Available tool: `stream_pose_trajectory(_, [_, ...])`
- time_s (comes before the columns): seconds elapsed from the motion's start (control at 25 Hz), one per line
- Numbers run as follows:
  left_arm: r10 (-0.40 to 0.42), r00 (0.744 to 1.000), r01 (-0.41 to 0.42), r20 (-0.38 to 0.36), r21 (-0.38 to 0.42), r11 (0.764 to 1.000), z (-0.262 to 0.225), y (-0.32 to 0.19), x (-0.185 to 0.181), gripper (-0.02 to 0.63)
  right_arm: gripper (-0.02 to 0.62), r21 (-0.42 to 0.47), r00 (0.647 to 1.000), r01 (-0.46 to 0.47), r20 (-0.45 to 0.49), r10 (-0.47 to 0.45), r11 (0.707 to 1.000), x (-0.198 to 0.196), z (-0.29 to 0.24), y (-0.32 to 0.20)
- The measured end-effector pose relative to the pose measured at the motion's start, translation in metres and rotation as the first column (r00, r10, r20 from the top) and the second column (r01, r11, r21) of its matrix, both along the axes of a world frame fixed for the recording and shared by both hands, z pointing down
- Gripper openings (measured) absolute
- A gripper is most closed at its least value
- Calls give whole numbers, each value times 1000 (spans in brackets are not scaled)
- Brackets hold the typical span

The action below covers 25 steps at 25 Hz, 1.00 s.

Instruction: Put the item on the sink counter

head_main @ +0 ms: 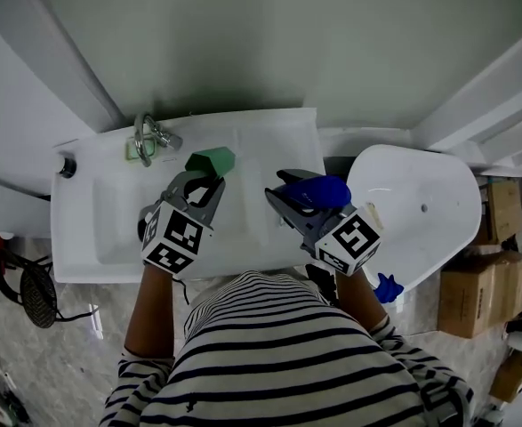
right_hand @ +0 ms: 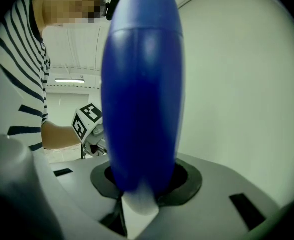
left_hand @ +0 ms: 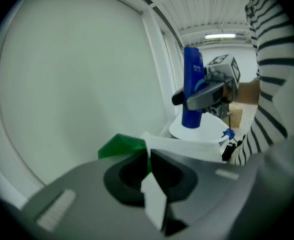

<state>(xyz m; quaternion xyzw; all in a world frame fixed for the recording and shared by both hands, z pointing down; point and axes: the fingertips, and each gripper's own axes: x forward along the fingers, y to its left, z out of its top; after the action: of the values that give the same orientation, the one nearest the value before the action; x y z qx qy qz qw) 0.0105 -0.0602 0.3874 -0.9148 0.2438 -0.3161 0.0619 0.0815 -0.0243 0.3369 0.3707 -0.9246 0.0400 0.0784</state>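
I am pinching the blue bottle (head_main: 321, 190) upright in my right gripper (head_main: 298, 201), over the right end of the sink counter (head_main: 278, 132); my left gripper (head_main: 204, 181) is nipping a green piece (head_main: 211, 159) nearer the faucet (head_main: 149, 136); the counter is lying below both.

blue bottle (head_main: 318, 189) upright, green wedge (head_main: 211, 160), perhaps plastic

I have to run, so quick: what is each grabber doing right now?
Left gripper: closed, pinching the green item.
Right gripper: closed on the blue bottle.
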Motion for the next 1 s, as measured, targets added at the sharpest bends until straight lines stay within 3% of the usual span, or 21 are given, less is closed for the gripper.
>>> stream_pose_trajectory(0.2, [11, 989, -10, 145, -8, 1000, 30, -30, -4, 25, 135, -2, 1000, 15, 3, -15, 1000, 5, -2, -4])
stream_pose_trajectory(0.44, [49, 967, -38, 251, -50, 998, 66, -69, -2, 23, 135, -27, 1000, -16, 7, 16, 1000, 16, 6, -7])
stream_pose_trajectory(1.0, [167, 899, -100, 404, -182, 978, 151, -140, 24, 25, 135, -84, 993, -119, -7, 119, 989, 48, 23, -11])
